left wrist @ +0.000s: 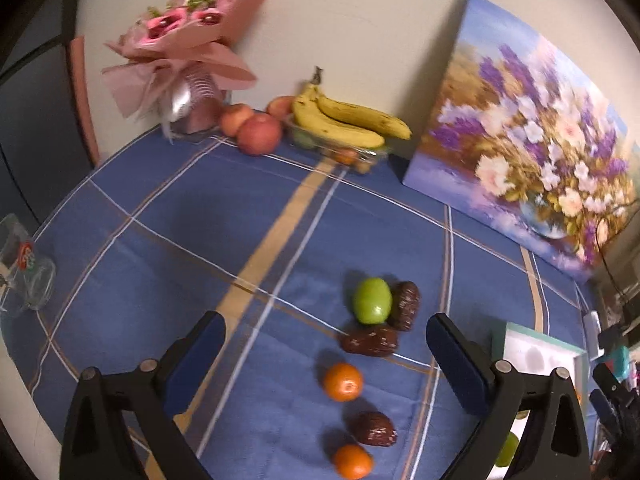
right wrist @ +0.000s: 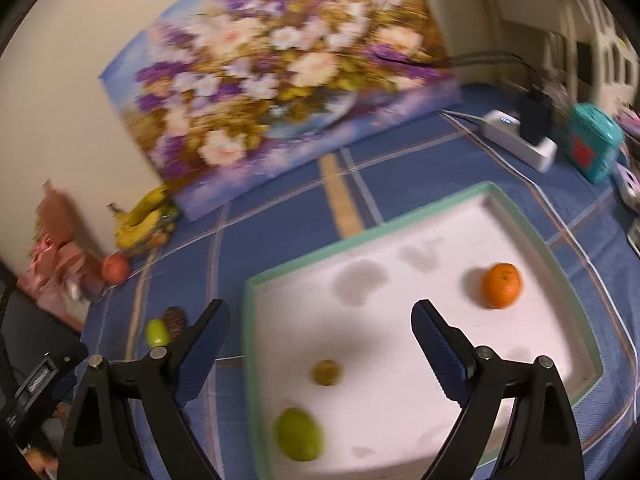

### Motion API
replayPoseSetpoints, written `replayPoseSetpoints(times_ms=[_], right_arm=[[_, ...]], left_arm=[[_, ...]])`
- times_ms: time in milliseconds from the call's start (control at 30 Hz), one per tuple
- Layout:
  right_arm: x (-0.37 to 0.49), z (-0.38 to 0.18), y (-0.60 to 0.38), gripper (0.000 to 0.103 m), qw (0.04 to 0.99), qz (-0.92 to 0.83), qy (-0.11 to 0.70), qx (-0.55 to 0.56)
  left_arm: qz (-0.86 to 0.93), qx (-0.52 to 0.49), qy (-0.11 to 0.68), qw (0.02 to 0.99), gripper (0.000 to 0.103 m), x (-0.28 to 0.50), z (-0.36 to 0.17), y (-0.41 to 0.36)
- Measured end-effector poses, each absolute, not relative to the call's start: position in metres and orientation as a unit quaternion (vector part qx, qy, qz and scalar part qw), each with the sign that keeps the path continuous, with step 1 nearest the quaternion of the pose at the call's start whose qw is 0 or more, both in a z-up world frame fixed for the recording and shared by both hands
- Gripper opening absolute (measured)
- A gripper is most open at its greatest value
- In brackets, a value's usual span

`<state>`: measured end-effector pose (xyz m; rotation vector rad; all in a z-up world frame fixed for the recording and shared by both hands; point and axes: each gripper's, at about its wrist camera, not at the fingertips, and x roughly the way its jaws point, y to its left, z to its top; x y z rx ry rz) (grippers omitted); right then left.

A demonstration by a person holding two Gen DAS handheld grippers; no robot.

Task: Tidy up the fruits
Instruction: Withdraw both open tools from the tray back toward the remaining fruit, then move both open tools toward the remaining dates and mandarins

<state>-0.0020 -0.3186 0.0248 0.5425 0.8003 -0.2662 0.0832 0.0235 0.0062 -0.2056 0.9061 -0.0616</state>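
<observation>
In the left wrist view my left gripper (left wrist: 325,334) stands open and empty above a cluster on the blue cloth: a green fruit (left wrist: 372,300), three brown dates (left wrist: 405,305) (left wrist: 370,341) (left wrist: 374,429) and two oranges (left wrist: 343,382) (left wrist: 353,461). In the right wrist view my right gripper (right wrist: 320,322) is open and empty over the white tray (right wrist: 362,238) with a teal rim. An orange (right wrist: 501,285), a small olive-brown fruit (right wrist: 326,372) and a green fruit (right wrist: 298,434) lie in that tray.
Bananas (left wrist: 344,120) on a clear container and red apples (left wrist: 258,134) sit by the wall beside a pink bouquet (left wrist: 180,52). A flower painting (left wrist: 524,144) leans on the wall. A glass (left wrist: 28,272) lies at left. A power strip (right wrist: 520,142) and teal box (right wrist: 594,142) lie beyond the tray.
</observation>
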Motion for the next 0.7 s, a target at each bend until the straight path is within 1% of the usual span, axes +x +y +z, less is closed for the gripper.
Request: replayPoseSetpoints(times_ms=[33,100,200,267,333,467,700], right_arm=[[0.002,0.027,-0.312,0.091,0.878,-0.117,0.385,0.261],[0.009,0.028,-0.297,0.082,0.880,-0.094,0.389,0.257],[0.020,0.028,-0.272,0.079,0.880,-0.064,0.402,0.245],[0.027,0.026,-0.257,0.075,0.877,-0.046,0.414,0.241],[0.034,0.022,-0.242,0.071,0.871,-0.029,0.428,0.238],[0.045,0.009,-0.215,0.071,0.855,-0.010,0.461,0.237],[0.062,-0.022,-0.170,0.069,0.821,0.002,0.524,0.226]], left_arm=[[-0.028,-0.095,0.434,0.896,0.099,0.082,0.009,0.028],[-0.025,-0.087,0.430,0.899,0.093,0.080,0.012,0.033],[-0.028,-0.084,0.433,0.897,0.090,0.078,0.013,0.039],[-0.029,-0.082,0.445,0.891,0.085,0.079,0.010,0.042],[-0.030,-0.082,0.458,0.885,0.084,0.081,0.004,0.045],[-0.023,-0.098,0.478,0.872,0.084,0.085,-0.008,0.055],[-0.012,-0.112,0.491,0.864,0.084,0.088,-0.018,0.071]])
